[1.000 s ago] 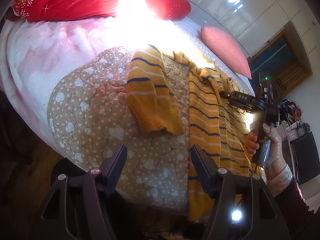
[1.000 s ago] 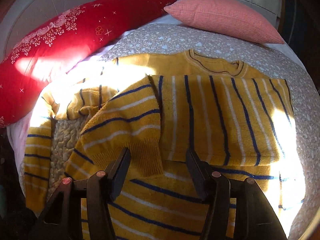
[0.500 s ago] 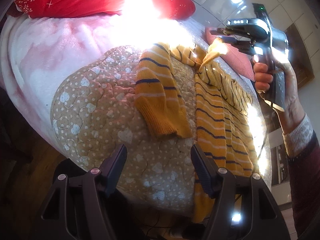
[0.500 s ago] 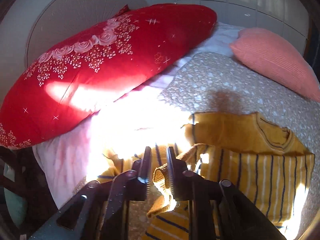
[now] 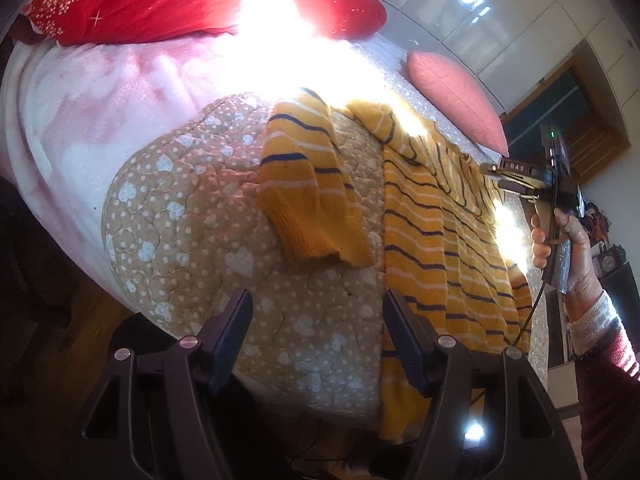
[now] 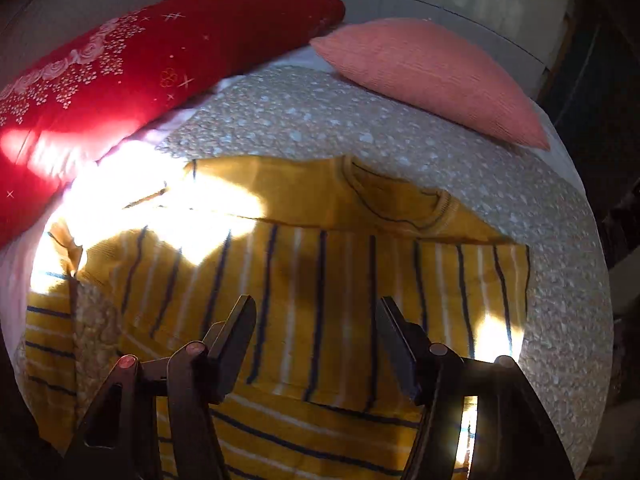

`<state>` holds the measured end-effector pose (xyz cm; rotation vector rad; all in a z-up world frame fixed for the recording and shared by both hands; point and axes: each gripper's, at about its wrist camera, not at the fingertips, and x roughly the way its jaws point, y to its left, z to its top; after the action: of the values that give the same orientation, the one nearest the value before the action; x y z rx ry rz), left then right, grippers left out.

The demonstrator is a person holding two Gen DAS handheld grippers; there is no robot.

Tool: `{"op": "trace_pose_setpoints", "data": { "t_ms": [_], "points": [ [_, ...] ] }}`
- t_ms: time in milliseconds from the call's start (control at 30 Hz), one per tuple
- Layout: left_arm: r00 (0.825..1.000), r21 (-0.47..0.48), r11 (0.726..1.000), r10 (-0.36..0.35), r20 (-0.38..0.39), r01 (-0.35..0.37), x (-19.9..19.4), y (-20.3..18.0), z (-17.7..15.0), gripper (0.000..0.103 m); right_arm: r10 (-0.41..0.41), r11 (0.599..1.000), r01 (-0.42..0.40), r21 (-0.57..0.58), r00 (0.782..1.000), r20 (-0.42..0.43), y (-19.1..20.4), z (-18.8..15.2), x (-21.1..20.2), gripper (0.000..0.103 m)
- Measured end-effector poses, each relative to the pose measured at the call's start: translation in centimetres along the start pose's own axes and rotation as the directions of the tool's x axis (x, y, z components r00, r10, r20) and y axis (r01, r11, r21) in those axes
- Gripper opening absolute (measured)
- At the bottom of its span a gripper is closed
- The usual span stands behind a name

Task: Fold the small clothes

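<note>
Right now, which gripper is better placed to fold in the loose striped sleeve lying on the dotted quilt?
Left. The open left gripper hovers just short of the yellow striped knit sleeve; the right gripper sits over the sweater's body.

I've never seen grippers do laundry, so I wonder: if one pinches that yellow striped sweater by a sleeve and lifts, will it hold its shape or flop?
Probably flop: the yellow striped sweater is soft knit, already creased and draped over the bed edge. Its loose sleeve lies limp on the quilt, so it would likely dangle and drag the rest along.
</note>
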<state>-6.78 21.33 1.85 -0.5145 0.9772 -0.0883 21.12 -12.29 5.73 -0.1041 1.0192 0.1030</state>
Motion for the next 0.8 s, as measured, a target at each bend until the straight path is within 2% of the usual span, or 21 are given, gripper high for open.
{"op": "trace_pose_setpoints", "data": {
  "t_ms": [133,233,300,433,567,600,633,667,700,800],
  "points": [
    [1.000,0.024,0.999,0.030,0.005,-0.030,0.2,-0.8,0.0,0.067,-0.070,0.985,0.073,0.155,0.997,-0.023,-8.8,-1.6,0.3,0.066],
    [0.999,0.002,1.000,0.024,-0.022,-0.024,1.2,-1.1,0.1,0.067,-0.011,0.975,0.019,0.223,0.999,-0.038,-11.6,-2.0,0.2,0.067],
    [0.999,0.007,1.000,0.022,-0.036,-0.022,1.7,-1.8,0.1,0.067,0.003,0.982,0.003,0.191,0.999,-0.032,-10.8,-1.9,0.2,0.067],
    [0.998,0.060,0.998,0.034,-0.046,-0.032,2.1,-3.6,-0.2,0.067,-0.043,0.998,0.045,0.038,0.998,-0.054,-6.9,-1.1,2.8,0.067],
    [0.997,0.073,0.996,0.056,-0.046,-0.053,1.9,-4.2,-0.4,0.067,-0.046,0.998,0.049,0.037,0.995,-0.090,-6.1,-1.6,6.2,0.067],
    [0.997,0.072,0.996,0.063,-0.047,-0.060,1.9,-4.2,-0.4,0.067,-0.050,0.998,0.053,0.043,0.996,-0.071,-6.1,-1.8,6.3,0.062],
    [0.996,0.070,0.995,0.071,-0.047,-0.067,1.8,-4.2,-0.4,0.067,-0.038,0.998,0.041,0.055,0.998,-0.056,-6.1,-1.8,6.2,0.050],
    [0.996,0.067,0.995,0.077,-0.046,-0.074,1.8,-4.1,-0.4,0.067,-0.022,0.997,0.026,0.077,0.998,-0.053,-6.2,-1.8,5.9,0.020],
    [0.995,0.064,0.995,0.084,-0.045,-0.081,1.7,-4.1,-0.4,0.067,-0.014,0.995,0.018,0.095,0.999,-0.047,-6.3,-1.8,5.5,0.006],
    [0.995,0.053,0.995,0.090,-0.047,-0.088,1.6,-4.2,-0.2,0.067,-0.002,0.992,0.004,0.130,1.000,-0.015,-7.0,-1.7,4.2,0.003]
  ]
}}
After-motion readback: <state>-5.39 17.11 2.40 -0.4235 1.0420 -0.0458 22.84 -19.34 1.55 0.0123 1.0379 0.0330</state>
